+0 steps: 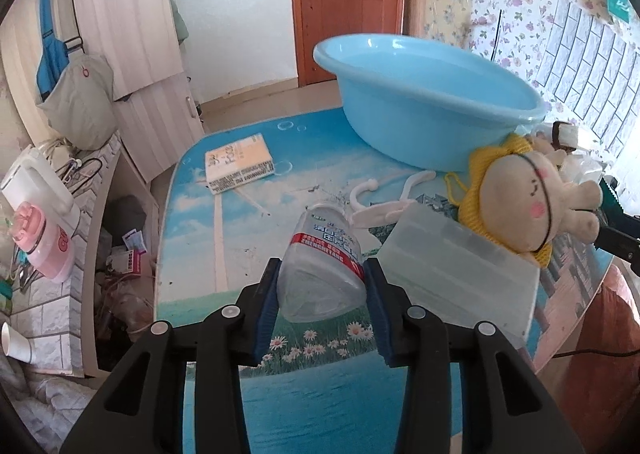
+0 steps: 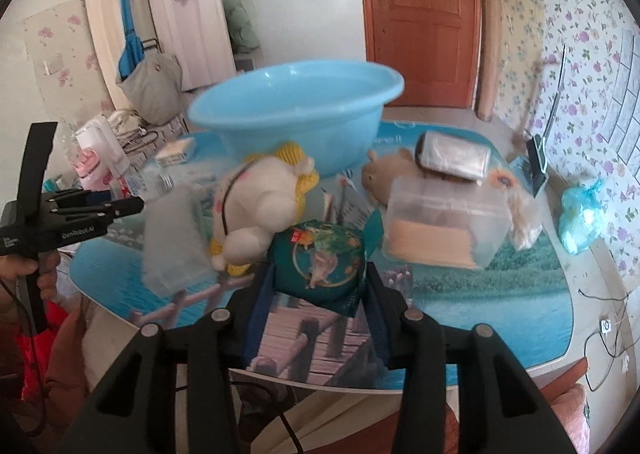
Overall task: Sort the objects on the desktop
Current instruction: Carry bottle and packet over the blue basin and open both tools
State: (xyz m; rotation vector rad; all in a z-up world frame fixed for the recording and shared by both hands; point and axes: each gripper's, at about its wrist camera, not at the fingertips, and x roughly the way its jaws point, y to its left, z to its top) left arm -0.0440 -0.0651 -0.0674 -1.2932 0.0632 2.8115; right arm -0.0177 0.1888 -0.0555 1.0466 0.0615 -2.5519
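Note:
My left gripper [image 1: 322, 272] is shut on a clear plastic bottle [image 1: 324, 254] with a red-banded label, its base toward the camera, over the picture-printed table [image 1: 224, 254]. My right gripper [image 2: 320, 276] is shut on a dark green snack packet [image 2: 320, 258] near the table's front edge. A light blue basin [image 1: 420, 94] [image 2: 296, 110] stands at the back. A cream plush doll in yellow knit [image 1: 520, 206] [image 2: 256, 210] leans on a clear lidded box [image 1: 456, 278] [image 2: 176, 238]. In the right wrist view the left gripper [image 2: 100, 210] shows at the left, held by a hand [image 2: 24, 266].
A book [image 1: 240, 162] lies at the table's far left, with a white hook [image 1: 384, 198] behind the bottle. To the right are a clear tub with beige contents [image 2: 444, 226], a brown plush [image 2: 388, 174], a silver packet [image 2: 452, 158], a phone on a stand [image 2: 538, 162] and a blue bag [image 2: 580, 214].

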